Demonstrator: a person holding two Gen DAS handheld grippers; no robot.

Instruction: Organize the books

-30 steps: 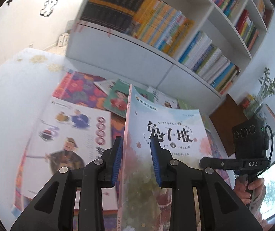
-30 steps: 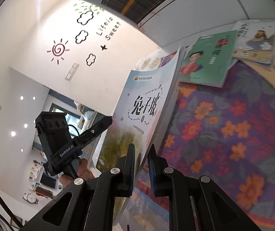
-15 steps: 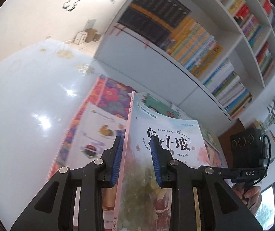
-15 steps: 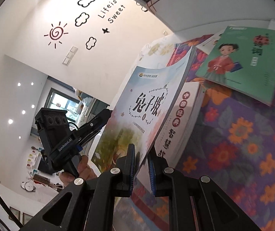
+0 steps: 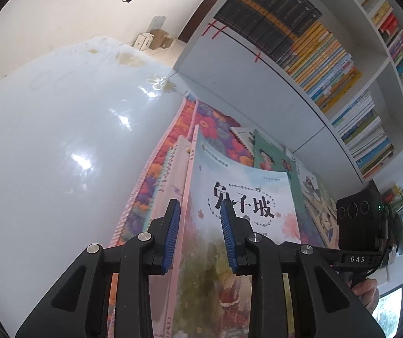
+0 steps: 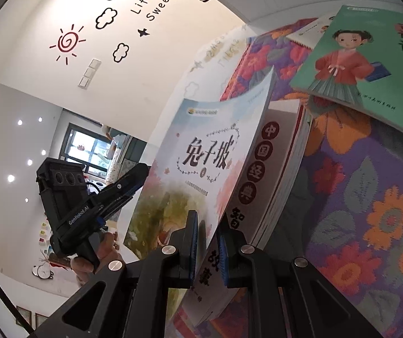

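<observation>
A thin book (image 5: 246, 202) with a pale blue and pink cover and a black title is held tilted between both grippers. My left gripper (image 5: 200, 235) is shut on its pink spine edge. My right gripper (image 6: 207, 242) is shut on the opposite edge of the same book (image 6: 201, 155). Just under it a thick white book (image 6: 274, 169) with red circles on its spine lies on the floral cloth (image 6: 370, 197); in the left wrist view that thick book (image 5: 170, 174) sits at the cloth's left border. Whether the two books touch is unclear.
A green book with a girl in red (image 6: 351, 64) and other picture books (image 5: 311, 186) lie further along the cloth. A glossy white table top (image 5: 60, 140) spreads to the left. A white bookshelf (image 5: 258, 79) full of books stands behind.
Both grippers have carried the thin book down and to the left, from over the middle of the cloth to over the thick white book at its left edge. Both grips are unchanged.
</observation>
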